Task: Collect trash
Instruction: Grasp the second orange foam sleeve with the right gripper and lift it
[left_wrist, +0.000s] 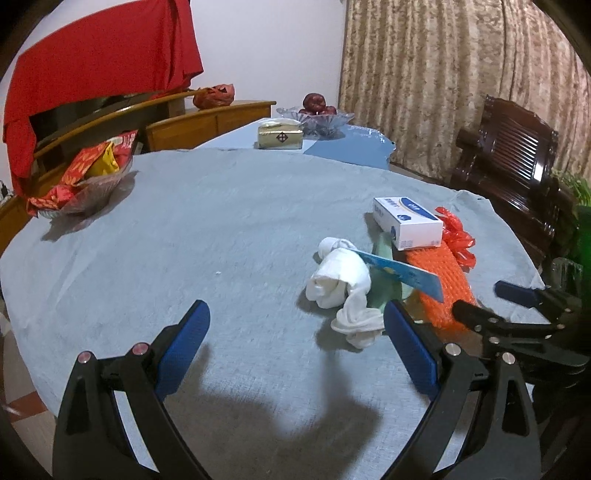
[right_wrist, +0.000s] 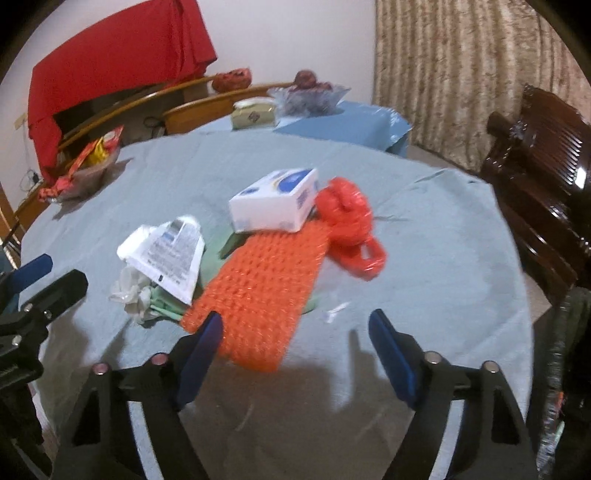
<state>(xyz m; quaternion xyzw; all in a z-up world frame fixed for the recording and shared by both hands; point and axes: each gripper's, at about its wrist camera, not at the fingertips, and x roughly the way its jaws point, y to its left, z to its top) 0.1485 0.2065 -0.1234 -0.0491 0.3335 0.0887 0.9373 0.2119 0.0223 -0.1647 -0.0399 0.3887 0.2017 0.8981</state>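
I hold my left gripper (left_wrist: 295, 314) and right gripper (right_wrist: 295, 326) with jaws spread and empty above the grey tablecloth (left_wrist: 221, 240), the trash pile just ahead: orange foam net (right_wrist: 266, 284), white box (right_wrist: 273, 203), crumpled tissue (left_wrist: 340, 280).

The right wrist view is smeared: print on the flat white packet (right_wrist: 170, 254) cannot be read. The white carton (left_wrist: 408, 221) covers the far end of the orange foam net (left_wrist: 439, 284) (both views). The dark wooden chair (left_wrist: 517, 166) is cut off by the edge. Bowl (left_wrist: 316, 120) fruit is too small to name.
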